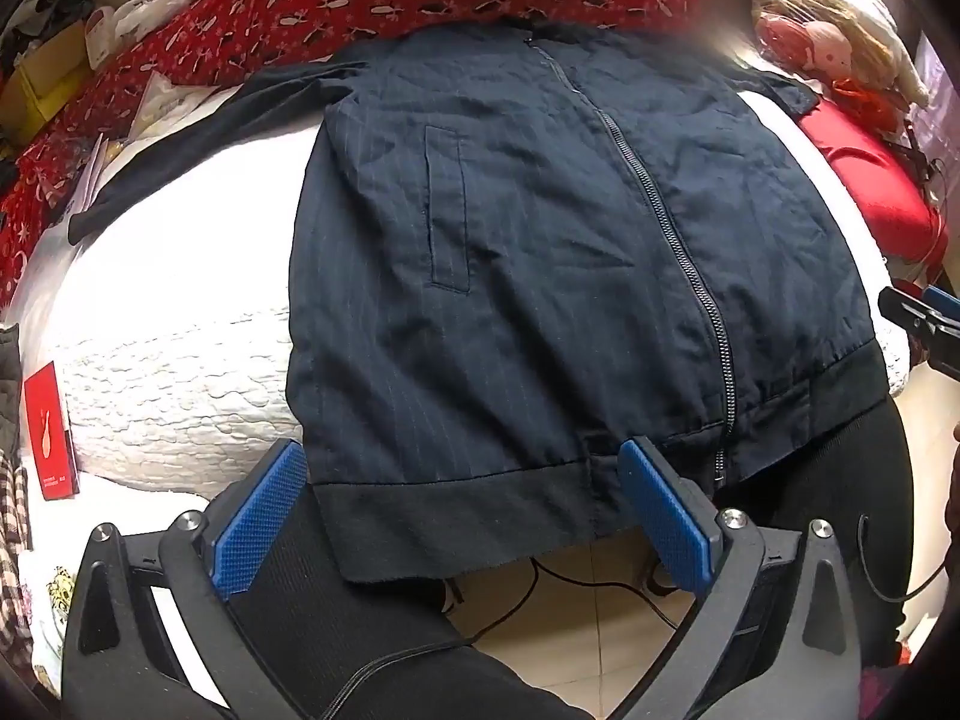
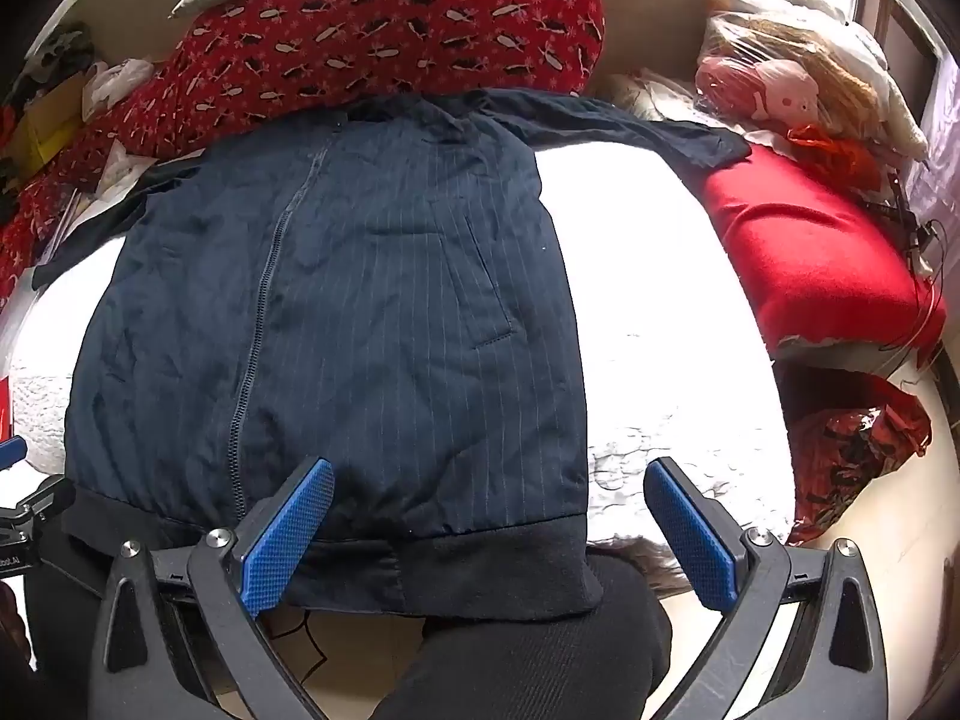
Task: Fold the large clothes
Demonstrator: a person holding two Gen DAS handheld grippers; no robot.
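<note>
A dark navy pinstriped zip jacket [image 1: 540,228] lies face up on a white bed [image 1: 168,324], its black ribbed hem hanging over the near edge. Its sleeves spread out to both sides. My left gripper [image 1: 462,516] is open, its blue pads on either side of the hem's left part, just above it. In the right wrist view the jacket [image 2: 360,300] fills the left and middle. My right gripper [image 2: 492,534] is open around the hem's right corner. The right gripper also shows at the left wrist view's right edge [image 1: 924,318].
A red patterned quilt [image 2: 372,36] lies behind the jacket. A red cushion [image 2: 822,258] and a plush toy [image 2: 780,90] sit at the right. A red box [image 1: 51,432] stands at the left edge. The person's black-clad legs [image 2: 528,660] are below the hem.
</note>
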